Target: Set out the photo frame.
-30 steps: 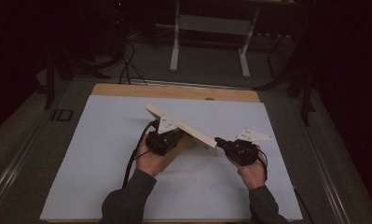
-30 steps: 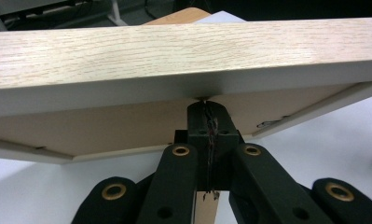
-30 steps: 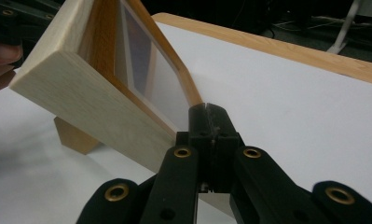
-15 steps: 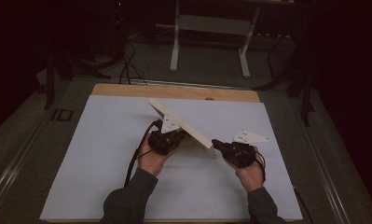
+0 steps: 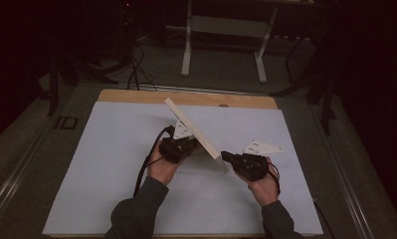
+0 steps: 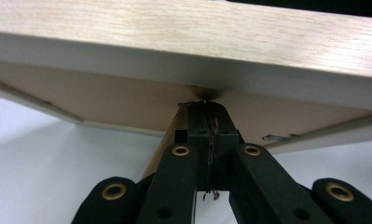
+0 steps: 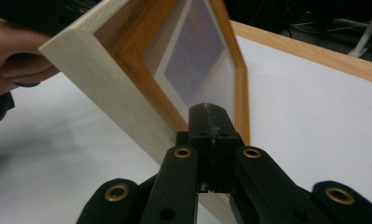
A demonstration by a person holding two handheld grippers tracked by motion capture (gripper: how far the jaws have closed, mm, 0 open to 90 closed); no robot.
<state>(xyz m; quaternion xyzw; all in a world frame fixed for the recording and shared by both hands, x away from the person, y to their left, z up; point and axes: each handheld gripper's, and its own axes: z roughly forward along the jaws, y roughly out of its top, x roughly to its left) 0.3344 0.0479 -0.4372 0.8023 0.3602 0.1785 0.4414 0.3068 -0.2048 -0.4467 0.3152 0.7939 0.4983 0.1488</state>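
- High view: a picture frame [image 5: 196, 130] of pale wood stands tilted on its edge near the middle of the table [image 5: 111, 149], its long top edge running from about 11 o'clock down to 4 o'clock.
- Right gripper view: the picture frame [image 7: 127, 93] has a light outer rim, a warmer orange-brown inner border, a white mat and a dim purplish picture behind the glazing.
- Left gripper view: the picture frame [image 6: 183, 42] shows its back, a plain brown backing board under a pale grained edge, with a thin strut leaning off it and a small metal clip at about 4 o'clock.
- Left gripper [image 5: 178, 148] sits at the frame's 7 o'clock side in the high view, against its back; its jaws are pressed fully together, their tips touching the backing board just under the rim. Whether anything is pinched between them I cannot tell.
- Right gripper [image 5: 231, 157] lies at the frame's low end, around 4 o'clock from its middle; its jaws are likewise fully closed, tips up against the front face near the inner border at the lower corner, with nothing seen clamped between them.
- Left hand [image 5: 161, 167] and right hand [image 5: 263, 186] come in from 6 o'clock, one on each side of the frame.
- White sheet covers most of the table, with a bare wooden strip [image 5: 136, 96] along the 12 o'clock edge.
- Broad open surface lies toward 9 o'clock and 6 o'clock; the 3 o'clock edge is nearer to the right gripper.
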